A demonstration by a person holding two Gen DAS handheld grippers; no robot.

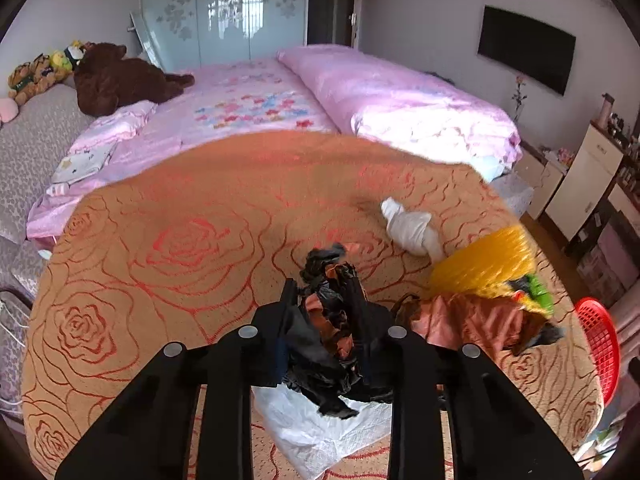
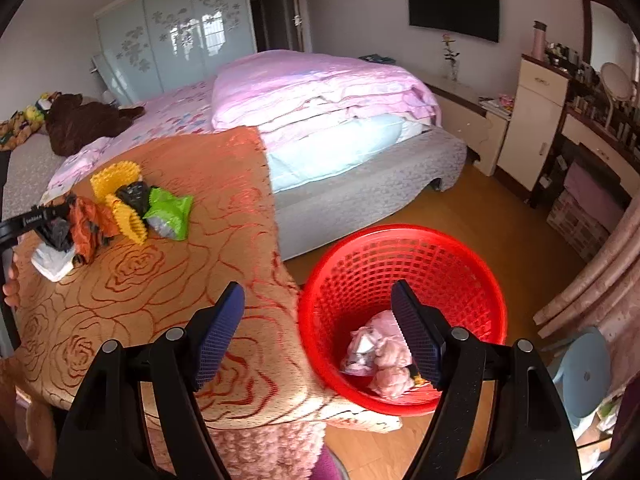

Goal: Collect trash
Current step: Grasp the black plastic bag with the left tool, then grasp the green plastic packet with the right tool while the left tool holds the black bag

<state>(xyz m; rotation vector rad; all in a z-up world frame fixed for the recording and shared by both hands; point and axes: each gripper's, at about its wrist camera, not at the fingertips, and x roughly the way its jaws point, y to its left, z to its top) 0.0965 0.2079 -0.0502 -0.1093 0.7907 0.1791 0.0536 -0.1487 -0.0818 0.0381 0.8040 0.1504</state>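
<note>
My left gripper [image 1: 322, 292] is shut on a crumpled black plastic bag [image 1: 332, 344] with orange-brown scraps in it, just above a white paper sheet [image 1: 320, 428] on the rose-patterned tablecloth [image 1: 160, 280]. To its right lie an orange-brown wrapper [image 1: 472, 320], a yellow foam net [image 1: 480, 264], a green wrapper [image 1: 540, 292] and a white tissue wad [image 1: 412, 228]. My right gripper [image 2: 318, 292] stands open and empty over the table's corner, beside the red basket [image 2: 400, 248], which holds pink crumpled trash [image 2: 380, 356]. The right wrist view shows the left gripper [image 2: 44, 216] at the trash pile.
The bed with its pink quilt [image 2: 320, 92] stands behind the table. Plush toys [image 1: 116, 76] sit at the far left. White cabinets [image 2: 536, 120] line the right wall, and a blue stool [image 2: 584, 376] stands on the wooden floor near the basket.
</note>
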